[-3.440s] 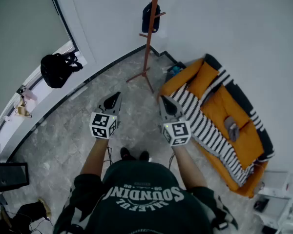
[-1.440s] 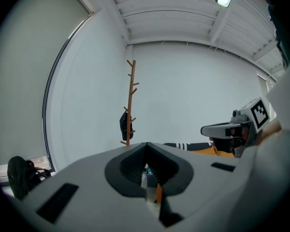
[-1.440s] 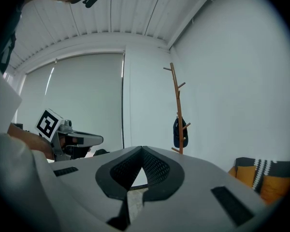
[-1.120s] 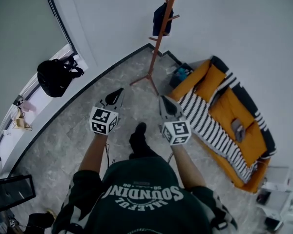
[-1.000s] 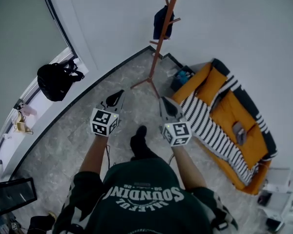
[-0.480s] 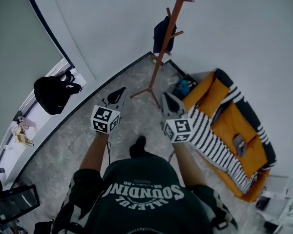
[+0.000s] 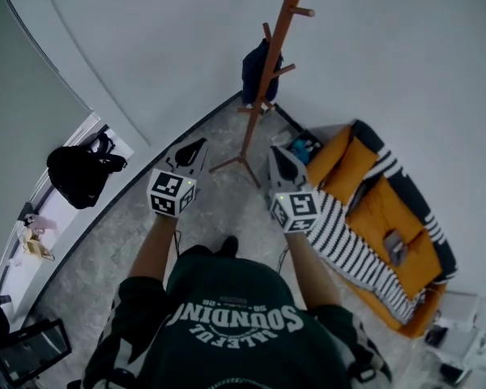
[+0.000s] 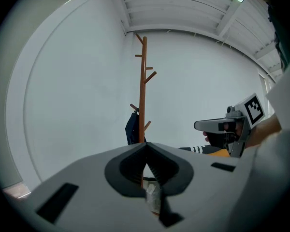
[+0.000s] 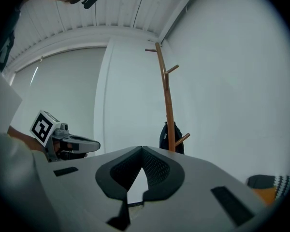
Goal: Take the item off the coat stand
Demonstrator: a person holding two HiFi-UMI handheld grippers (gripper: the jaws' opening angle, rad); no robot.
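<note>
**Both tools shut, the bag on the stand ahead**

Head view: I hold my left tool (image 7: pixel 196 145) and my right tool (image 7: pixel 276 153) out in front of me, side by side and apart, both aimed toward the coat stand (image 7: pixel 267 79). The stand rises from the stone floor (image 7: pixel 146 217) near the corner of the white wall. A dark bag (image 7: pixel 254 71) hangs from one of its lower pegs, on the side facing the wall, well away from both tools. To the right lies an orange cushion bed (image 7: pixel 389 209) with a striped blanket (image 7: pixel 348 233) over it. To the left, a black backpack (image 7: pixel 75 173) sits on the window ledge.

Left gripper view: my left tool's jaws (image 8: pixel 146 145) are pressed together at the tips, with nothing pinched between them. The stand's pole (image 8: pixel 142 91) stands straight beyond them, and the bag (image 8: pixel 132 129) hangs just left of the pole, low down. My right tool (image 8: pixel 203 125) shows off to the right, pointing the same way.

Right gripper view: my right tool's jaws (image 9: pixel 142 150) also meet at the tips and hold nothing. The stand (image 9: pixel 167 95) is ahead and a little right, with the bag (image 9: pixel 170 137) against the pole above a slanted peg. My left tool (image 9: pixel 89 143) shows at the left.
</note>
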